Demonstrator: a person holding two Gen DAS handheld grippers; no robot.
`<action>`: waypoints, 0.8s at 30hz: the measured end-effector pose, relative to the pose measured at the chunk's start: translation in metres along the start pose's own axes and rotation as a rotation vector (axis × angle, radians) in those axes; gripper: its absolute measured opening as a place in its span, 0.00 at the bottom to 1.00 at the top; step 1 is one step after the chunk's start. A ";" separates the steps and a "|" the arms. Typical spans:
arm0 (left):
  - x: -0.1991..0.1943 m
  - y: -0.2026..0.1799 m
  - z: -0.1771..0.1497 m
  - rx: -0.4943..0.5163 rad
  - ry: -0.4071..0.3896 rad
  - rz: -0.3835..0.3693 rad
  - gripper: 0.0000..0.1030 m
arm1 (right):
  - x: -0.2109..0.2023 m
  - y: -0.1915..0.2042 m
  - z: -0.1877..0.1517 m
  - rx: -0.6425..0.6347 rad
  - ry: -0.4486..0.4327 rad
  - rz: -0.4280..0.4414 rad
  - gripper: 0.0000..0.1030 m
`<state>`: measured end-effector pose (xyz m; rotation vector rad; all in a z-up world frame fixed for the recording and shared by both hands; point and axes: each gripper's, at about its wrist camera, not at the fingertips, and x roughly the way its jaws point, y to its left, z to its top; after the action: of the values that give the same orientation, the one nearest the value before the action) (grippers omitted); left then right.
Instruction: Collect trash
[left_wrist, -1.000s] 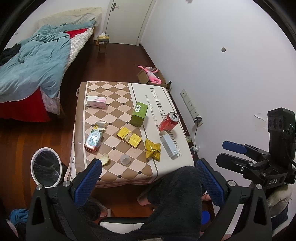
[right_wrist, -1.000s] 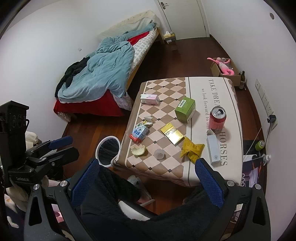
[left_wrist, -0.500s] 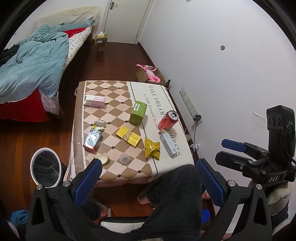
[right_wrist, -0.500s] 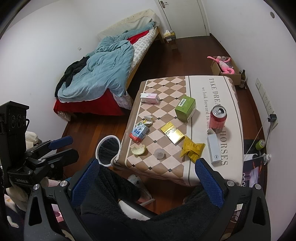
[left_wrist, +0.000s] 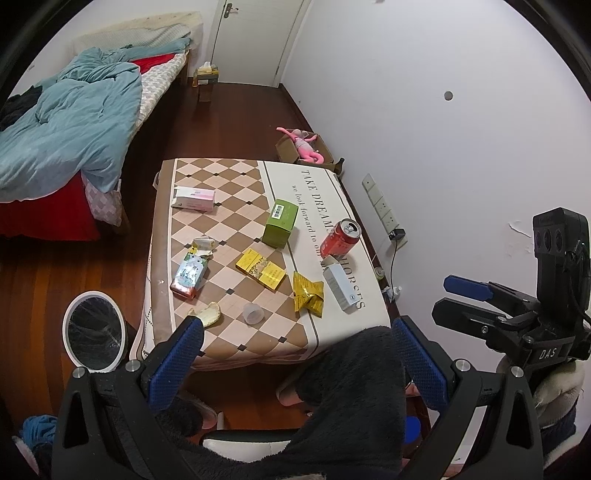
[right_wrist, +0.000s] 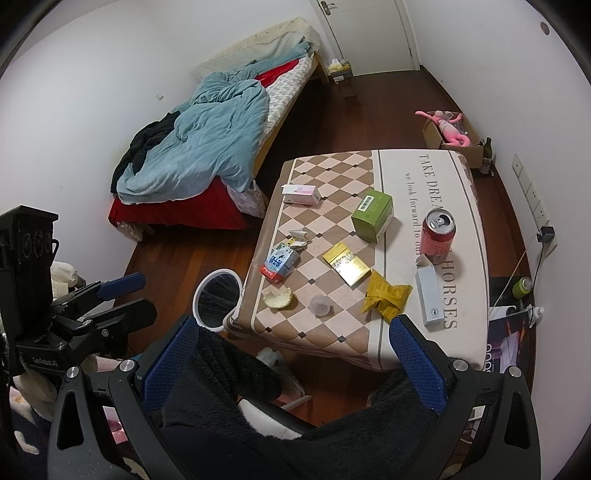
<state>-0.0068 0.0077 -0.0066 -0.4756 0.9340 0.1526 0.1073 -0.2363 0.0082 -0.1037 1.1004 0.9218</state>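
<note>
Trash lies on a low table with a checked cloth (left_wrist: 236, 177) (right_wrist: 332, 170): a red can (left_wrist: 340, 238) (right_wrist: 439, 236), a green box (left_wrist: 280, 223) (right_wrist: 372, 215), a pink-white box (left_wrist: 194, 198), a yellow box (left_wrist: 261, 273), a yellow wrapper (left_wrist: 308, 299) (right_wrist: 388, 295), a grey-white carton (left_wrist: 341, 288), a blue-red carton (left_wrist: 188, 275), a small clear cup (left_wrist: 253, 314) and a peel scrap (left_wrist: 208, 314). My left gripper (left_wrist: 295, 363) and right gripper (right_wrist: 291, 363) are open and empty, held high above the near table edge. A white-rimmed bin (left_wrist: 94, 336) (right_wrist: 218, 299) stands left of the table.
A bed with a blue duvet (left_wrist: 62, 122) stands to the left. A cardboard box with a pink toy (left_wrist: 304, 147) is by the right wall, near power sockets (left_wrist: 384, 210). Dark fleece-clad legs (left_wrist: 343, 398) fill the bottom of both views.
Both views have shifted only slightly; the table sits a little further left in the left wrist view. Both grippers stay open and nothing on the table has moved.
</note>
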 end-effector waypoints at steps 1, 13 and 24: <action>-0.001 0.001 0.000 0.001 0.000 0.000 1.00 | 0.000 0.000 0.000 0.000 0.000 0.001 1.00; 0.002 -0.003 0.001 0.004 0.002 0.001 1.00 | 0.002 0.002 0.000 -0.001 0.001 0.002 1.00; 0.003 -0.006 0.001 0.001 0.004 0.001 1.00 | 0.004 0.003 -0.001 0.000 0.002 0.002 1.00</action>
<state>-0.0025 0.0021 -0.0066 -0.4745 0.9380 0.1521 0.1056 -0.2326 0.0054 -0.1039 1.1021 0.9237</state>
